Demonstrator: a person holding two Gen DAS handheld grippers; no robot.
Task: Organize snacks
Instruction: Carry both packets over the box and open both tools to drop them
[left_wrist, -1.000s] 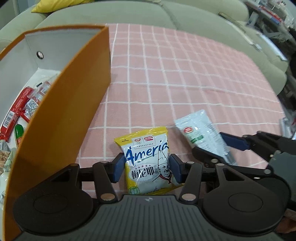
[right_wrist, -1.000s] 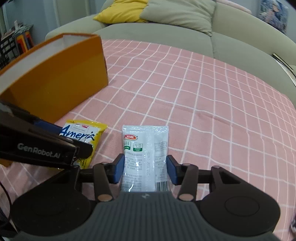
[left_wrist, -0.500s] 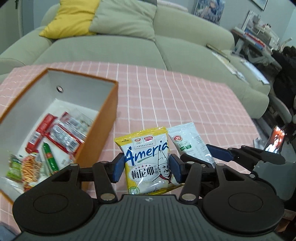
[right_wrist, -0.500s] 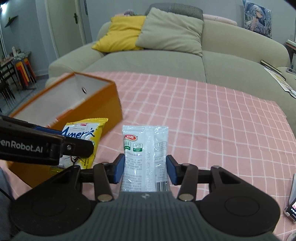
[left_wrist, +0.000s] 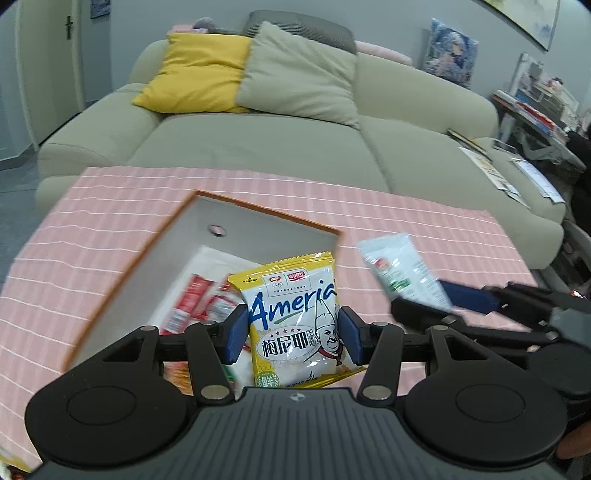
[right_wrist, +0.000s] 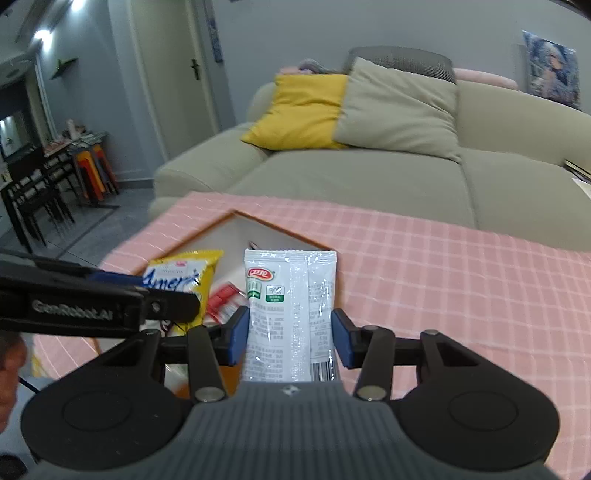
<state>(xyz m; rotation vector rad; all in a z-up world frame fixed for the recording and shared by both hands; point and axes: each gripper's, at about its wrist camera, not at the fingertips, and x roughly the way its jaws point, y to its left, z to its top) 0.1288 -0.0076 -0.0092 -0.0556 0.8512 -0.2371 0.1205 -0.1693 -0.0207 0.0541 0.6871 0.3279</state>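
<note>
My left gripper (left_wrist: 291, 334) is shut on a yellow and white "Ameria" snack bag (left_wrist: 295, 317) and holds it in the air over the right part of an orange box (left_wrist: 133, 266) with a white inside. The box holds several red snack packets (left_wrist: 192, 302). My right gripper (right_wrist: 290, 338) is shut on a white snack packet (right_wrist: 291, 314) with a red and green label, held in the air over the box's right corner (right_wrist: 280, 230). The white packet also shows at the right of the left wrist view (left_wrist: 402, 273), and the yellow bag at the left of the right wrist view (right_wrist: 184, 275).
The box stands on a table with a pink checked cloth (left_wrist: 424, 214). A grey-green sofa (left_wrist: 258, 144) with a yellow cushion (left_wrist: 199, 74) and a grey cushion (left_wrist: 299, 77) stands behind. Chairs and stools (right_wrist: 55, 184) stand at the far left.
Both grippers have risen with their snacks and moved left, from the cloth beside the box to above the open box.
</note>
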